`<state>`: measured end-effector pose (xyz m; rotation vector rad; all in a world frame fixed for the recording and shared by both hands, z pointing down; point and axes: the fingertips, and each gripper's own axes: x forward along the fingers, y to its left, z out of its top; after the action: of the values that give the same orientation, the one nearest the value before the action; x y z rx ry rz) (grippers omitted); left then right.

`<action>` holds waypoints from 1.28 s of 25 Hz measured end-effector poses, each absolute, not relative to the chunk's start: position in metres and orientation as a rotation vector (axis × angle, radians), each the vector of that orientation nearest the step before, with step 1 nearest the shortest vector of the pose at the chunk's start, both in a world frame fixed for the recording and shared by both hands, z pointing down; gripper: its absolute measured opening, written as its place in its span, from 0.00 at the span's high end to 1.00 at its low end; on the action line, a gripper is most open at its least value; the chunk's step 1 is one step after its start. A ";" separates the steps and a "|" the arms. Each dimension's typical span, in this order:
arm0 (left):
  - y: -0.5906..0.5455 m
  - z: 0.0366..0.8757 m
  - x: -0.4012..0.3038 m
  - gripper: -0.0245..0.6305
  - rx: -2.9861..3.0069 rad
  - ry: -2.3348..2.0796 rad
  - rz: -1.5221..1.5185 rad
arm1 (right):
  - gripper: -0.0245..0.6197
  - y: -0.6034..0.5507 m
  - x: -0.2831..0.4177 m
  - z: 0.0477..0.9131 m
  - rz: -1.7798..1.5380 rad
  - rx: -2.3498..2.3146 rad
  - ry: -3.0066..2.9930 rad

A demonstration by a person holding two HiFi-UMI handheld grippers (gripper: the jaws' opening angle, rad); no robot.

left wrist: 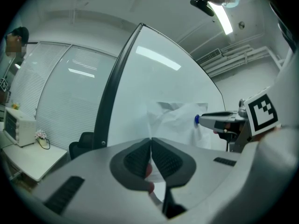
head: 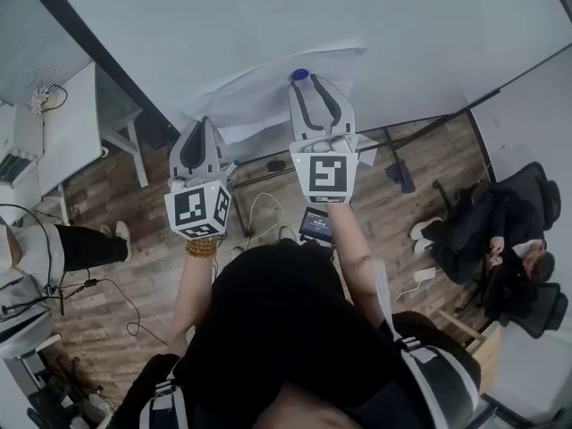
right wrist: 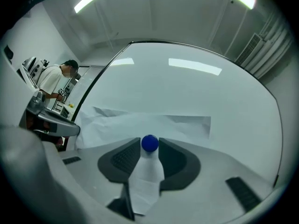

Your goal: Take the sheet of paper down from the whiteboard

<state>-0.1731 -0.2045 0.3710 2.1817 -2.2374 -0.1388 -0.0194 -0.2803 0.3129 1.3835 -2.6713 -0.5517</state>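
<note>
A crumpled white sheet of paper (head: 259, 96) (left wrist: 177, 118) (right wrist: 140, 122) hangs on the whiteboard (head: 268, 16) (right wrist: 187, 92). A round blue magnet (head: 299, 74) (left wrist: 197, 120) (right wrist: 149, 143) sits on the sheet's right part. My right gripper (head: 320, 86) (right wrist: 149, 146) (left wrist: 208, 120) points level at the board. Its jaws stand apart with the magnet between their tips, and paper shows in the gap below it. My left gripper (head: 204, 125) (left wrist: 151, 141) (right wrist: 74, 129) is shut, pinching the sheet's lower left edge; white paper shows between its pads.
The whiteboard's dark frame and stand feet (head: 398, 164) reach onto the wooden floor. A white desk (head: 67, 128) stands at the left. A person sits at the right (head: 509, 248). Another person stands far left (right wrist: 53, 80). Cables (head: 107, 289) lie on the floor.
</note>
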 end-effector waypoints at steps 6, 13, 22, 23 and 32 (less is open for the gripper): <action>-0.204 0.371 -0.173 0.94 2.175 -2.242 -0.135 | 0.76 -0.282 -0.020 0.314 -0.541 1.399 -2.658; -0.205 0.371 -0.173 0.94 2.163 -2.243 -0.146 | 0.76 -0.285 -0.021 0.315 -0.531 1.407 -2.654; -0.208 0.370 -0.174 0.94 2.151 -2.245 -0.161 | 0.76 -0.289 -0.022 0.313 -0.517 1.414 -2.662; -0.208 0.371 -0.174 0.94 2.148 -2.241 -0.166 | 0.77 -0.289 -0.022 0.313 -0.513 1.416 -2.665; -0.209 0.371 -0.175 0.94 2.125 -2.244 -0.197 | 0.77 -0.289 -0.021 0.314 -0.512 1.410 -2.666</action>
<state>-0.1749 -0.2092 0.3709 2.1254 -2.2444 -0.1972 -0.0213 -0.2890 0.3138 1.4102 -2.6655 -0.5120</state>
